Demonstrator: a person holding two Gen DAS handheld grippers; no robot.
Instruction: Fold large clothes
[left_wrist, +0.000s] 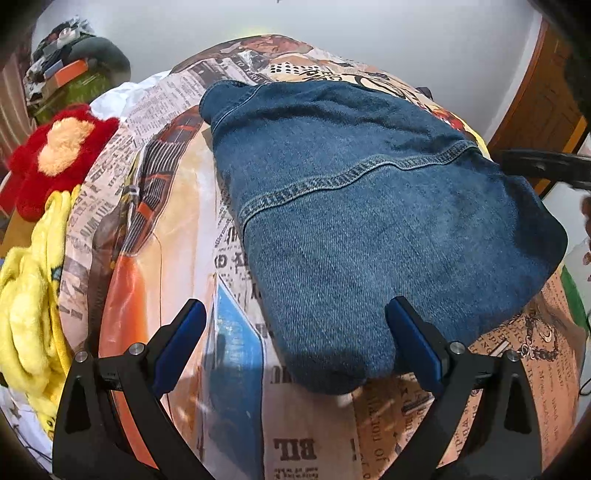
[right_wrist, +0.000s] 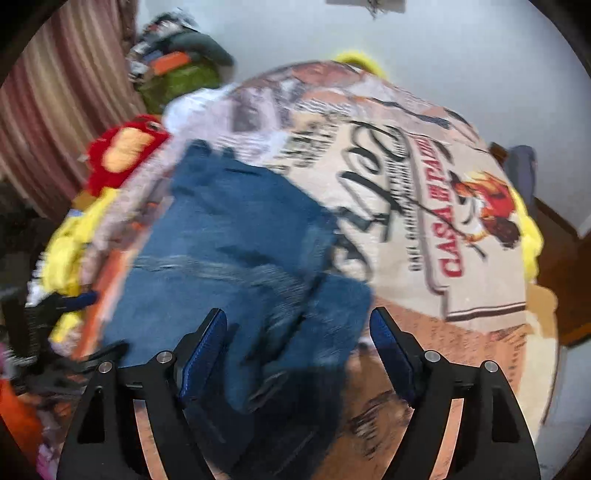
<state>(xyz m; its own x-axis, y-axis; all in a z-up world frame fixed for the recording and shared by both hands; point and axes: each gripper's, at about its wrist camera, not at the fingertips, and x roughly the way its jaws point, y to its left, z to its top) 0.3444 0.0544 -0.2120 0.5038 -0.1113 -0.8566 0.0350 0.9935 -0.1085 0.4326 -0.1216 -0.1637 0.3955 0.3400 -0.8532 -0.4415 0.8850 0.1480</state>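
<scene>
One folded garment of blue denim (left_wrist: 373, 229) lies on the printed newspaper-pattern bedcover (left_wrist: 306, 435), in the middle of it. In the left wrist view its long axis runs from the near edge, just in front of the left gripper (left_wrist: 295, 343), away toward the far left, where a narrower hemmed end points to the wall. A single stitched seam crosses it slantwise.

The left gripper has its two blue-padded fingers wide apart; the near edge of the denim lies between them, but the pads do not press on it.

The right gripper (right_wrist: 297, 350) is also spread wide. The picture is blurred; denim lies between its fingers, and nothing seems gripped.

At the left side of the cover are one red fluffy cushion with an orange patch (left_wrist: 55, 155) and one yellow fleecy cloth (left_wrist: 33, 295).
</scene>
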